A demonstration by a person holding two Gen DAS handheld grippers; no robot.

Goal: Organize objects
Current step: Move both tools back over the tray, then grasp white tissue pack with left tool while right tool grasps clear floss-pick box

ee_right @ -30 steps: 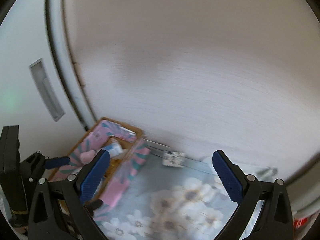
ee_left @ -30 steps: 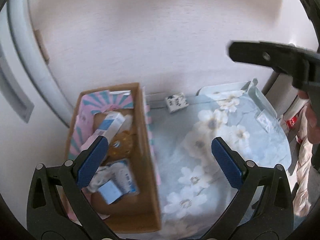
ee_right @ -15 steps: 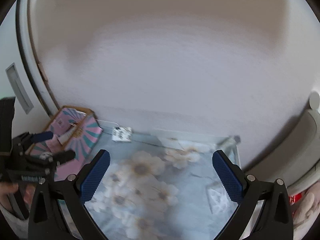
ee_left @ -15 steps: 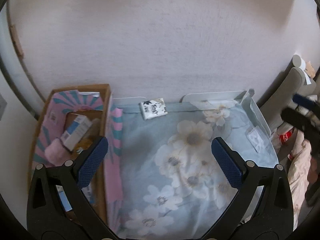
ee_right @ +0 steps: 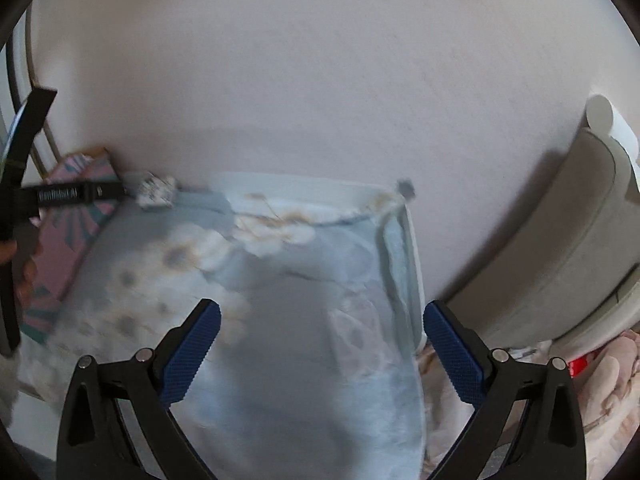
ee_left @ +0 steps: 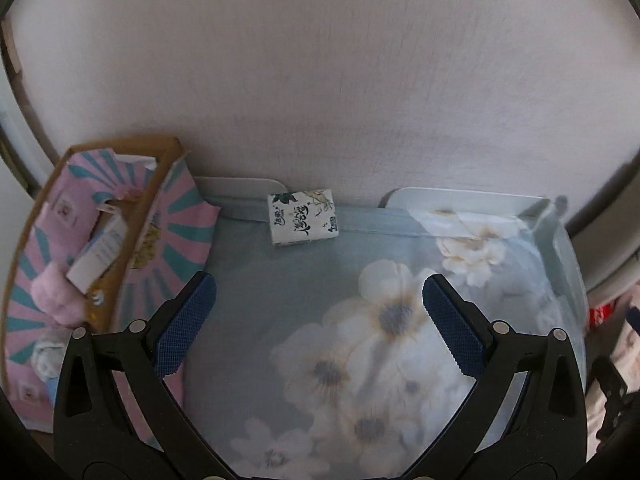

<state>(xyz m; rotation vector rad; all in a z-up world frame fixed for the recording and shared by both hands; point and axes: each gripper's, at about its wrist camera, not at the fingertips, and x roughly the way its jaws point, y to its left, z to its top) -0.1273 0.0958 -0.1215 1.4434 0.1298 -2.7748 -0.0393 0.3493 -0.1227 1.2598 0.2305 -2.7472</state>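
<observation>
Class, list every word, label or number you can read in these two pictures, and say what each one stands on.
Tissue pack: large brush-style characters and a "4", the characters too stylised to quote.
Left tongs: white lettering on the side, too blurred to read.
White box in the carton: print too small.
Red packet: unreadable.

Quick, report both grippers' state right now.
Left gripper: open, nothing between its blue pads, above the floral blue cloth.
Right gripper: open, jaws closing slightly, nothing between them.
</observation>
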